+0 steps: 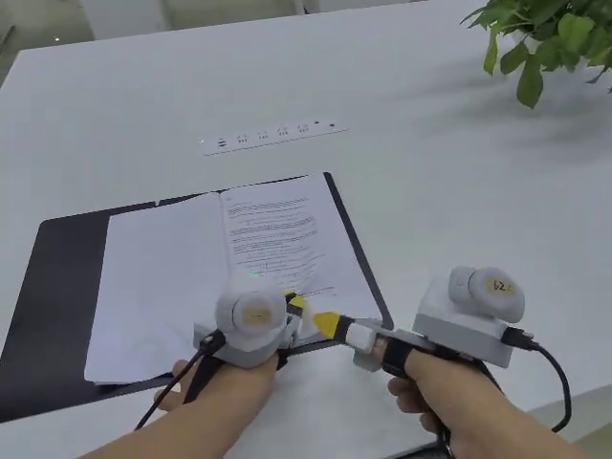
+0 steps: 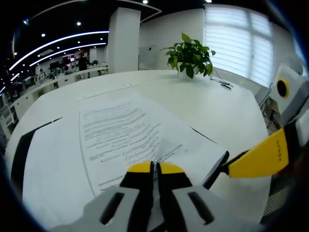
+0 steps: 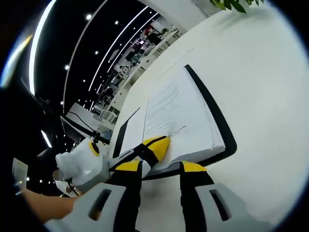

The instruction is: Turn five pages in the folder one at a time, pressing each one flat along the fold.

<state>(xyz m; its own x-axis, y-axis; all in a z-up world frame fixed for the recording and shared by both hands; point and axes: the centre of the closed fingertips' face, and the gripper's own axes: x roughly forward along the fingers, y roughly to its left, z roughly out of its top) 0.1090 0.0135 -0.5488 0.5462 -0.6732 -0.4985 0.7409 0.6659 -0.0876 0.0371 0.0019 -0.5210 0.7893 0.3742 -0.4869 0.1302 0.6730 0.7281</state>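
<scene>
One folder [image 1: 57,277]: lying open on the white table [image 1: 430,172], near the person; long axis running left to right, fold pointing away.
Left gripper [image 2: 154,167]: jaws pressing together, tips sitting at the near edge of the printed page [image 1: 273,234].
Right gripper [image 3: 161,166]: jaws standing spread, pointing leftward at the folder's near right corner.

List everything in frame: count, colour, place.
table: 1, white, under everything
folder: 1, black, open, near left of the table
printed page: 1, white, right of the fold
blank page: 1, white, left of the fold
socket panel: 1, white, flush in the table beyond the folder
plant: 1, green, far right
left gripper: grey, yellow tips, shut, at the printed page's near edge
right gripper: same colours, open, by the folder's near right corner
hands: 2, one per gripper
</scene>
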